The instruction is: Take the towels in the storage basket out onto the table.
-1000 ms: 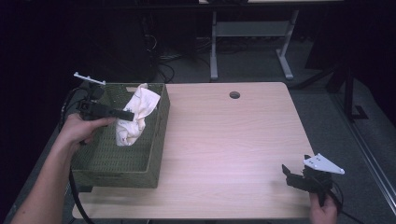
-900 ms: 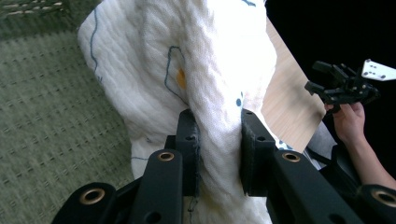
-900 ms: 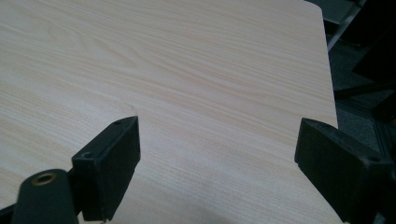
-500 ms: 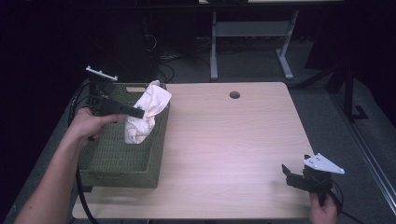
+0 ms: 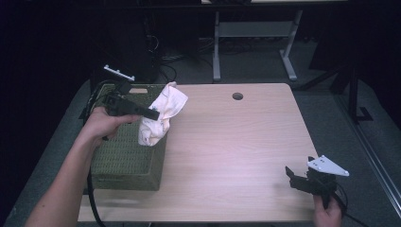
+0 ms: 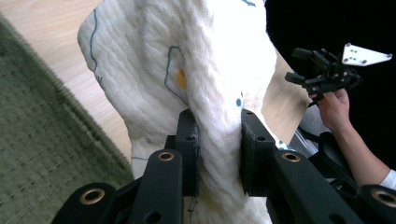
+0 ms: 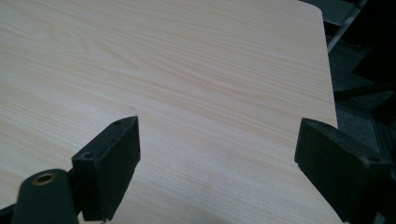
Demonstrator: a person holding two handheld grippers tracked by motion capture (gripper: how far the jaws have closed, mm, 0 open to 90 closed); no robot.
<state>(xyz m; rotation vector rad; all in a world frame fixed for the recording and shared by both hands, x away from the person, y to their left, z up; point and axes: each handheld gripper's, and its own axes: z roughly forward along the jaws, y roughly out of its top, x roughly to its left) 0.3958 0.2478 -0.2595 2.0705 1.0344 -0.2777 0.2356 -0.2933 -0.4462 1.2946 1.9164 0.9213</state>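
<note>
Left gripper [image 5: 153, 113]: clamped on a bunched fold of the cloth.
Cloth [image 5: 161, 116]: hangs from that gripper, long axis near vertical, loose end pointing down over the green basket's [image 5: 125, 156] right rim.
Right gripper [image 5: 294, 176]: jaws spread wide, nothing between them, low over the counter [image 5: 236, 146], well apart from the cloth.

Each hand-held gripper [image 5: 152, 113] is black, with brass-ringed screw holes, a grey three-cornered plate and a trailing black cable; a white sleeve [image 6: 388, 179] edge shows.
</note>
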